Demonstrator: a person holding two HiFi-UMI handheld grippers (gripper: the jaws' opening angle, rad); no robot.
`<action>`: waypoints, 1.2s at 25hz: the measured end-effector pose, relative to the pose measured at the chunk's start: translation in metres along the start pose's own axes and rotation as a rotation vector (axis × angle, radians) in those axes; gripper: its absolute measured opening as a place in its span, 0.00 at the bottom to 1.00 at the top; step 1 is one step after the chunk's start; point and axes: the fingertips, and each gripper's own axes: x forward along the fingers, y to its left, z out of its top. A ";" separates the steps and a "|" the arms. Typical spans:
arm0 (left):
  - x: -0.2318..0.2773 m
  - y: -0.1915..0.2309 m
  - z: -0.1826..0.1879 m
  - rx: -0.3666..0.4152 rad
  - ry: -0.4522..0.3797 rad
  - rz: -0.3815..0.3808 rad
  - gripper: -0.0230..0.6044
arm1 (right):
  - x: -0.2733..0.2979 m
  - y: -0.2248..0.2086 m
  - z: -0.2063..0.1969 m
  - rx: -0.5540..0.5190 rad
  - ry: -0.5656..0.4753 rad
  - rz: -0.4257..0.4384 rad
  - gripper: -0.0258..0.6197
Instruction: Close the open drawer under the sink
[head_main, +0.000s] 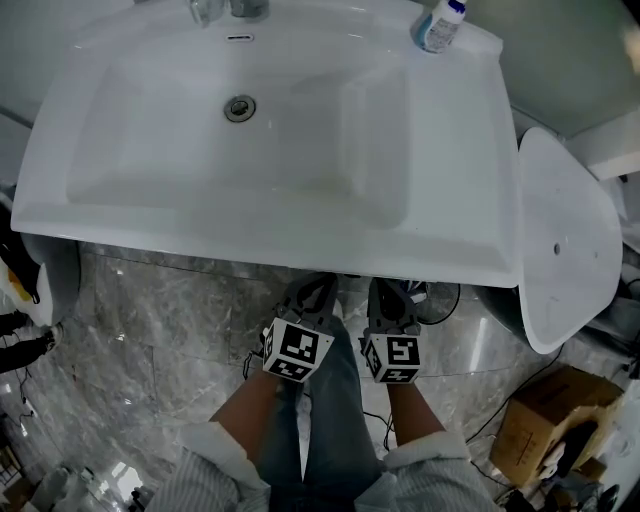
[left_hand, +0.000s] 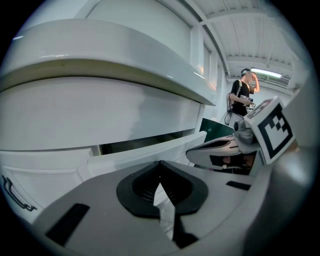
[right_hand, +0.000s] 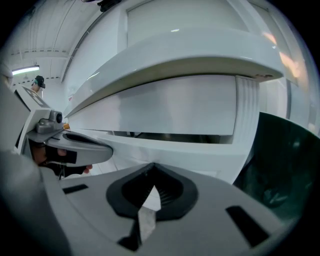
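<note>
The white sink (head_main: 270, 215) fills the head view from above and hides the drawer there. In the left gripper view, the white drawer front (left_hand: 150, 151) stands a little out, with a dark gap (left_hand: 145, 141) above it. The right gripper view shows the same drawer front (right_hand: 170, 152) below a dark slit (right_hand: 170, 136). My left gripper (head_main: 312, 292) (left_hand: 160, 167) is shut and empty, its tips close to the drawer front. My right gripper (head_main: 390, 292) (right_hand: 152, 170) is also shut and empty, right beside the left one. Whether either tip touches the front, I cannot tell.
A bottle (head_main: 440, 25) stands at the sink's back right, and a faucet (head_main: 230, 8) is at the back. A white oval fixture (head_main: 565, 240) and a cardboard box (head_main: 545, 425) are to the right. Cables lie on the marble floor (head_main: 160, 330). A person (left_hand: 242, 97) stands far off.
</note>
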 end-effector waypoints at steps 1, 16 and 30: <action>0.002 0.002 0.001 0.007 -0.001 -0.001 0.06 | 0.003 -0.001 0.001 0.001 -0.002 -0.002 0.06; 0.019 0.014 0.013 0.071 -0.009 -0.025 0.06 | 0.020 -0.008 0.014 -0.009 -0.029 -0.014 0.05; 0.016 0.016 0.023 0.050 -0.028 0.003 0.06 | 0.016 -0.017 0.022 -0.023 -0.040 -0.022 0.05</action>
